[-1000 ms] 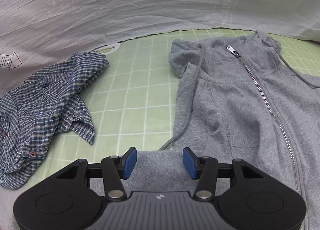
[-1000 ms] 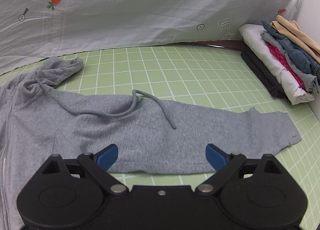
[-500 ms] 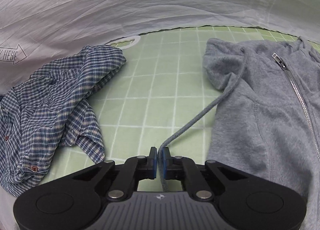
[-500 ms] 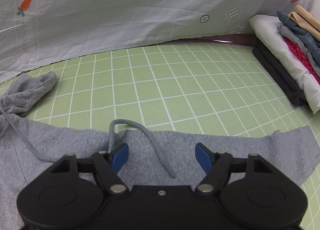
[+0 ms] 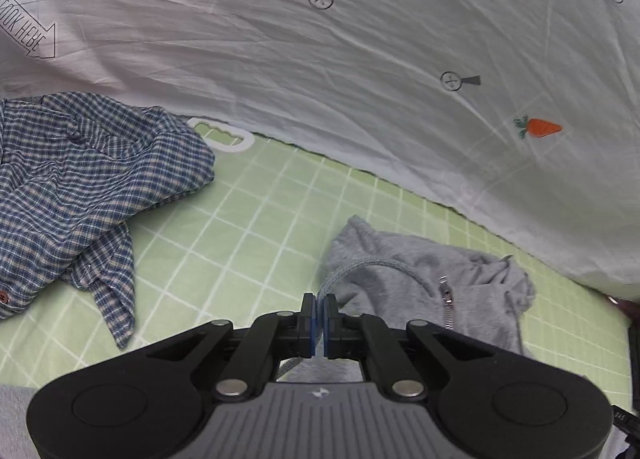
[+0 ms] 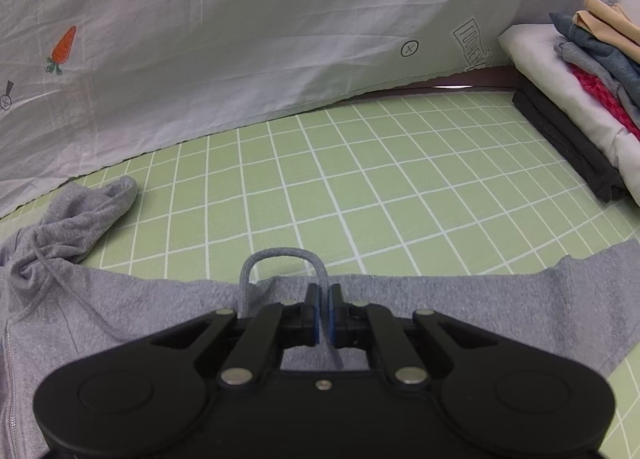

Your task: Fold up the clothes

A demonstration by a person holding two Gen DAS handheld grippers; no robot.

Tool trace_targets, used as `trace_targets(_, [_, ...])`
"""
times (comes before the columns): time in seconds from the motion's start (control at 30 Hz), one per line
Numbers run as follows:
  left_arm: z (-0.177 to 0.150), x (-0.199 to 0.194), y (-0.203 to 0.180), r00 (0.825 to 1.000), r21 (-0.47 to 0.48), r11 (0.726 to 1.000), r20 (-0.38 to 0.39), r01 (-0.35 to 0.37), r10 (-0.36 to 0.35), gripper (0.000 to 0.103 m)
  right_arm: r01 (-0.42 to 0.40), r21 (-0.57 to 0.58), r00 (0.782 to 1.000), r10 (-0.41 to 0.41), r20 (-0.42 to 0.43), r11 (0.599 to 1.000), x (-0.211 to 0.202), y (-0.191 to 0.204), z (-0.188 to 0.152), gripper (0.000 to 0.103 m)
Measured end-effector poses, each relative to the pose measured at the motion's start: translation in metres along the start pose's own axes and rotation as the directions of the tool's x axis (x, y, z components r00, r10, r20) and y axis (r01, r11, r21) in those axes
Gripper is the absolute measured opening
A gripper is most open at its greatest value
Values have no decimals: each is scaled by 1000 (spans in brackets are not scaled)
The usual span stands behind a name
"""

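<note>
Left gripper (image 5: pixel 319 315) pinched on hoodie (image 5: pixel 424 283) drawstring (image 5: pixel 352 267); right gripper (image 6: pixel 324 313) pinched on other drawstring (image 6: pixel 280 255). Folded stack (image 6: pixel 576 99) done; hoodie, checked shirt (image 5: pixel 80 187) unfolded.

My left wrist camera sits just behind the left gripper (image 5: pixel 319 313), angled down and close over the green mat (image 5: pixel 248 227), facing the white sheet (image 5: pixel 320 79). My right wrist camera looks likewise past the right gripper (image 6: pixel 324 309). Both views share the grey hoodie (image 5: pixel 420 279), mat and sheet.
</note>
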State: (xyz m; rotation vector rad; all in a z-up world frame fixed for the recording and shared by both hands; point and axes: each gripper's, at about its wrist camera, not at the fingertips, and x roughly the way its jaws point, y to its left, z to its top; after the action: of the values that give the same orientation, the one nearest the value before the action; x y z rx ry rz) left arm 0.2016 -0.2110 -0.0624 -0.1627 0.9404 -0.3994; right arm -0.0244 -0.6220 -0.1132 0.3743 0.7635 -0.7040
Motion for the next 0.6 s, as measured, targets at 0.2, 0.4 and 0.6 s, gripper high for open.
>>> trace_targets(0.2, [-10,-50,-43,973,-22,973,18,229,-228,4,-95,-19,986,96,136,995,-70,9,-8,4])
trace_targets(0.4, [-40,-71,-80,941,50,941,-58,335,-332,5,-244,-40,936,246,252,969,-151,22,-17,4])
trace_targets(0.6, [-63,-56,-76,939,49,953,-192,299,-285,26,-236,-91,970,241,42,967,-132,44,-50,42])
